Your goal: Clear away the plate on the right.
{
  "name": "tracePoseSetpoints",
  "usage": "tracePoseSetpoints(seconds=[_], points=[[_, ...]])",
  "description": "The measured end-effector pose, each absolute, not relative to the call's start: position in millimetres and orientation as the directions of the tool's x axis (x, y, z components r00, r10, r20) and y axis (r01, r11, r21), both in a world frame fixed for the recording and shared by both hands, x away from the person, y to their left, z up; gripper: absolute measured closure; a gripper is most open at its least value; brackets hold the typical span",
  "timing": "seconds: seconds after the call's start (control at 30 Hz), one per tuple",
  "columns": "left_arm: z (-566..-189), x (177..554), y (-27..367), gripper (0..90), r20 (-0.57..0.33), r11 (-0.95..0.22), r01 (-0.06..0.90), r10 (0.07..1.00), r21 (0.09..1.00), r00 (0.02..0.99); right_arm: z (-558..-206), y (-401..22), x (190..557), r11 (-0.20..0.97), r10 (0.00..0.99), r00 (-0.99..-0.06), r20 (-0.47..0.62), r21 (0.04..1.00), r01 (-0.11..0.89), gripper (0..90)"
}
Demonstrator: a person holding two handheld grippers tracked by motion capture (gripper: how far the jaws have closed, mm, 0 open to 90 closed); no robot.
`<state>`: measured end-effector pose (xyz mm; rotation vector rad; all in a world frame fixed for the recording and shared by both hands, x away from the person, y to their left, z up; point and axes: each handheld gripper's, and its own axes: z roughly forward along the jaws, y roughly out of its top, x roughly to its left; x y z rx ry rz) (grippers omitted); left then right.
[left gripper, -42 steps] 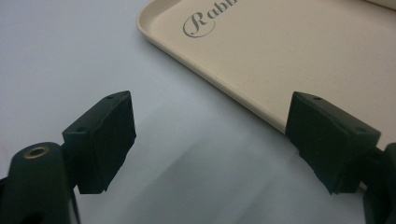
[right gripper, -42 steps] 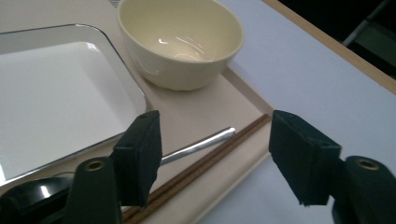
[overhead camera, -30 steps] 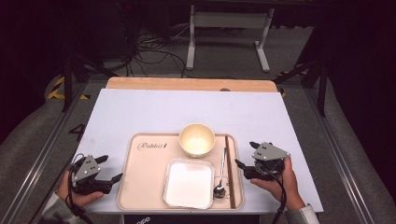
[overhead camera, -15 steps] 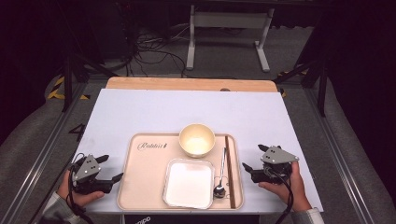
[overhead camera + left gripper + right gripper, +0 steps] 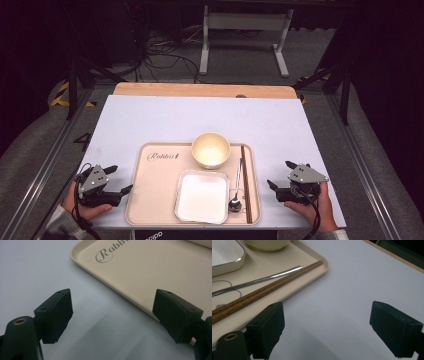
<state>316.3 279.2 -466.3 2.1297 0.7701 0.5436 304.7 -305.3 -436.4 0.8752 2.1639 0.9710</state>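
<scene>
A beige tray [image 5: 155, 192] lies at the near middle of the white table. On it stand a cream bowl [image 5: 211, 149], a white rectangular dish [image 5: 202, 196], a metal spoon [image 5: 236, 186] and brown chopsticks [image 5: 246, 182] along its right side. My left gripper [image 5: 120, 179] rests open on the table just left of the tray [image 5: 160, 272]. My right gripper [image 5: 280, 176] sits low on the table right of the tray; its jaws have just been opening and stand open with nothing between them. The chopsticks [image 5: 262, 293] and spoon [image 5: 257, 281] lie beyond its left jaw.
The white table cover [image 5: 200, 120] stretches wide behind the tray, with a wooden strip [image 5: 200, 90] at its far edge. Metal rails run along both sides. A stand and cables sit on the floor beyond.
My right gripper has moved away from the tray's right edge, to the right and down toward the table. The left gripper has stayed put.
</scene>
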Motion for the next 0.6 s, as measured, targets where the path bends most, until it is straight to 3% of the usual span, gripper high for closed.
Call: tracePoseSetpoints(seconds=[0.6], points=[[-464,323,269,17.0,0.133,-0.513,0.325,0.669,0.795,0.731,-454,-326,282,0.467,0.796,-0.561,-0.227,0.82,0.33,12.1]])
